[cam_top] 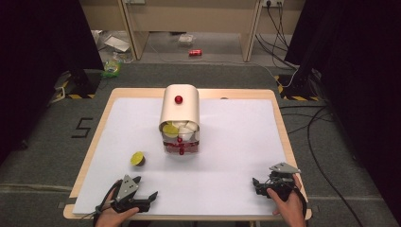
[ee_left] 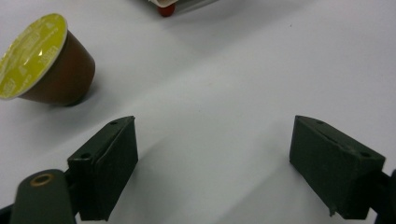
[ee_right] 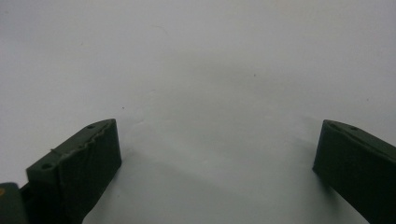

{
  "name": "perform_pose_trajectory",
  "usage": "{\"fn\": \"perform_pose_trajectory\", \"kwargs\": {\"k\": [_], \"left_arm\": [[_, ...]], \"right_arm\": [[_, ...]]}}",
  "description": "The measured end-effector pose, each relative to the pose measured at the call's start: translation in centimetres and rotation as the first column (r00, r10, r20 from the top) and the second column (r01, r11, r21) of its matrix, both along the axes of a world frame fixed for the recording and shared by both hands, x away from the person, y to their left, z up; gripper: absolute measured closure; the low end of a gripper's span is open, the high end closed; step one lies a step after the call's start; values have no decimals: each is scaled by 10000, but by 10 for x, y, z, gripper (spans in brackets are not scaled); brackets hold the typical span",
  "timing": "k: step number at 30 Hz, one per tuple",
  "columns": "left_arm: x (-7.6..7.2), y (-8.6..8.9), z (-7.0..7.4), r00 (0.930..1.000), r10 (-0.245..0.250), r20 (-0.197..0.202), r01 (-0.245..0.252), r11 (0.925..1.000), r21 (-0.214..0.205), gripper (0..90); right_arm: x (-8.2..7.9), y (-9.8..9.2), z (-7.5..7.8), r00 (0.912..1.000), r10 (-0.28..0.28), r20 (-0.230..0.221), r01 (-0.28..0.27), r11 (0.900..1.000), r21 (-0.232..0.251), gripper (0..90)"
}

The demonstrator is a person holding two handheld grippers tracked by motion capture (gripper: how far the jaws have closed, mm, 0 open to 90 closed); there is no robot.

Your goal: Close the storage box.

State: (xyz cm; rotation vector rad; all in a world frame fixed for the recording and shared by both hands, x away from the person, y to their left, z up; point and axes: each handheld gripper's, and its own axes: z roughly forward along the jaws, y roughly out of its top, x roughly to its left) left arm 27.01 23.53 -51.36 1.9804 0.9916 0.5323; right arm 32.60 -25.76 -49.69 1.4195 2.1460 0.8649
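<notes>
Capsule: a brown coffee capsule with a yellow-green foil lid [cam_top: 137, 159] lies tipped on its side on the white sheet of the wooden table [cam_top: 236, 179], near the front left corner.
Dispenser: a beige round-topped capsule holder with a red knob [cam_top: 179, 118] stands at the table's middle, well apart from the loose capsule.
Left gripper [cam_top: 144, 188]: low by the front edge, jaws spread wide, nothing between them; capsule just ahead.
Left gripper view: shows the capsule's [ee_left: 44, 60] lid print and brown wall, which the high view blurs.
Right gripper [cam_top: 255, 182]: near the front right corner.
Right gripper view: jaws wide apart over bare sheet, holding nothing.
</notes>
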Motion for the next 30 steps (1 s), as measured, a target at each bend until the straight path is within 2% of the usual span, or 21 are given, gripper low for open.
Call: {"fn": "perform_pose_trajectory", "kwargs": {"k": [6, 10, 19, 30], "left_arm": [[-3, 3, -1, 10000, 94, 18, -93, 9999, -54, 148], [-6, 5, -3, 9998, 175, -24, -176, 9993, -323, 148], [-11, 7, -11, 9984, 297, 484, -259, 9968, -762, 146], [-11, 8, -12, 9981, 288, 547, -243, 9963, -819, 145]], "right_arm": [[0, 0, 0, 10000, 1, -1, -1, 10000, 0, 8], [0, 0, 0, 10000, 8, 5, -8, 10000, -2, 9], [0, 0, 0, 10000, -39, -22, 39, 10000, 18, 9], [0, 0, 0, 10000, -39, -22, 39, 10000, 22, 9]]}}
